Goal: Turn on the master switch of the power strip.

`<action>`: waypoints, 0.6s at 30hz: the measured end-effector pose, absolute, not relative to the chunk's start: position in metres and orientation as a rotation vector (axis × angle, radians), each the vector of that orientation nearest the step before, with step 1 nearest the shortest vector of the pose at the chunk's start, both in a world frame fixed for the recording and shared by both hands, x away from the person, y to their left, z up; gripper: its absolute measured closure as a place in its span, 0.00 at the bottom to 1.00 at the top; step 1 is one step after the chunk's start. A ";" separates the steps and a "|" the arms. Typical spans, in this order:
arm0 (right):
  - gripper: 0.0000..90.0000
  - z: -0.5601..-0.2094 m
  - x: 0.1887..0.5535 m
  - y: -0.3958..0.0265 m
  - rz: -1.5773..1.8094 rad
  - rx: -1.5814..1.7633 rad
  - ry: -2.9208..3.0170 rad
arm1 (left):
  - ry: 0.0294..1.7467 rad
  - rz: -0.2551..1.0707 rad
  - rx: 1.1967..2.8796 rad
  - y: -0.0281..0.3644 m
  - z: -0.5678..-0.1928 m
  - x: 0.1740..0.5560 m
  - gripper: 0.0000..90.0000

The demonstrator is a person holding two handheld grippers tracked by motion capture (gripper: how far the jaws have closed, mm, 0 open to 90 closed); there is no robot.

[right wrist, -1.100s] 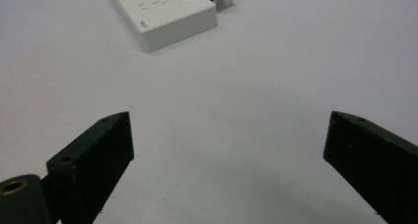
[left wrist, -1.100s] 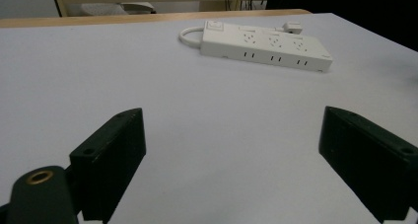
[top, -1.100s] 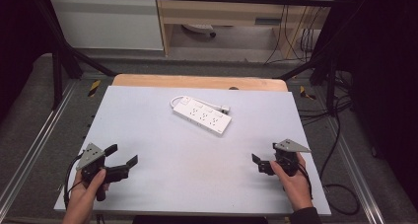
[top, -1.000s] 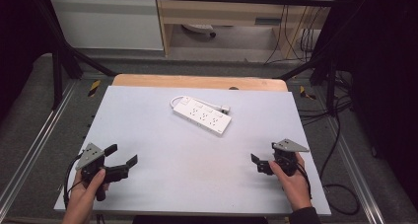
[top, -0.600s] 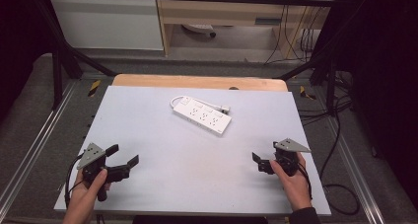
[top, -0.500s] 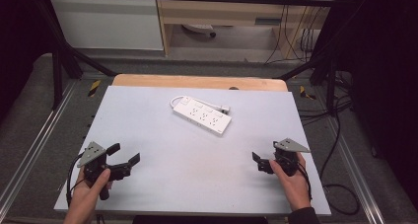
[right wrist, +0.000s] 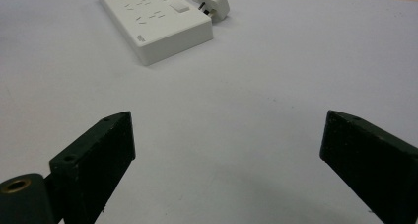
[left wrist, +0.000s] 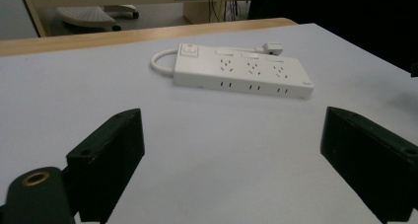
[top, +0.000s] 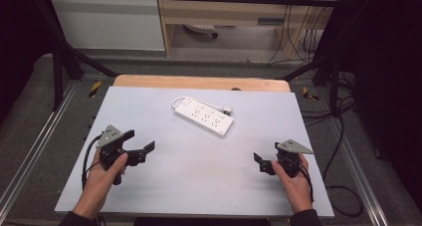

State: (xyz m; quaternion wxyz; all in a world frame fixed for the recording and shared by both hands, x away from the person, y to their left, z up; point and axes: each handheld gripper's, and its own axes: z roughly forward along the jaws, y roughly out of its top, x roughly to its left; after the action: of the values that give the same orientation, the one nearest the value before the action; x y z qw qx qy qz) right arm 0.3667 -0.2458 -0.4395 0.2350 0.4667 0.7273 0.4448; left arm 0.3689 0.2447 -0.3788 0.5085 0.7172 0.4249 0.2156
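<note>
Two black handheld grippers with grey plates
The left gripper (top: 135, 146) and right gripper (top: 259, 162) each have blocky black jaws, a grey three-cornered top plate and a trailing black cable; dark sleeves (top: 74, 219) cover the wrists.

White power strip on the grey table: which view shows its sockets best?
Left gripper view: the white power strip lies whole and close, with all three socket groups and the switch facing the camera. Right gripper view crops it at the frame top; high view shows it whole but small.

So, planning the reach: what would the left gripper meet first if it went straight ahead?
Probably the white plastic power strip; bare grey tabletop lies between it and the open left gripper, though depth is uncertain.
</note>
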 end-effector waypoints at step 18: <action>0.06 -0.436 0.368 -0.256 1.211 1.250 1.996 | 1.032 0.519 1.758 0.213 -0.363 0.425 0.09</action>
State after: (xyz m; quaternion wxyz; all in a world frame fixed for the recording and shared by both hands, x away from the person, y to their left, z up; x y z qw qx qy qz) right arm 0.3675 -0.2562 -0.4358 0.2443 0.4576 0.7310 0.4434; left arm 0.4255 0.2126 -0.3633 0.4961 0.7256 0.4260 0.2141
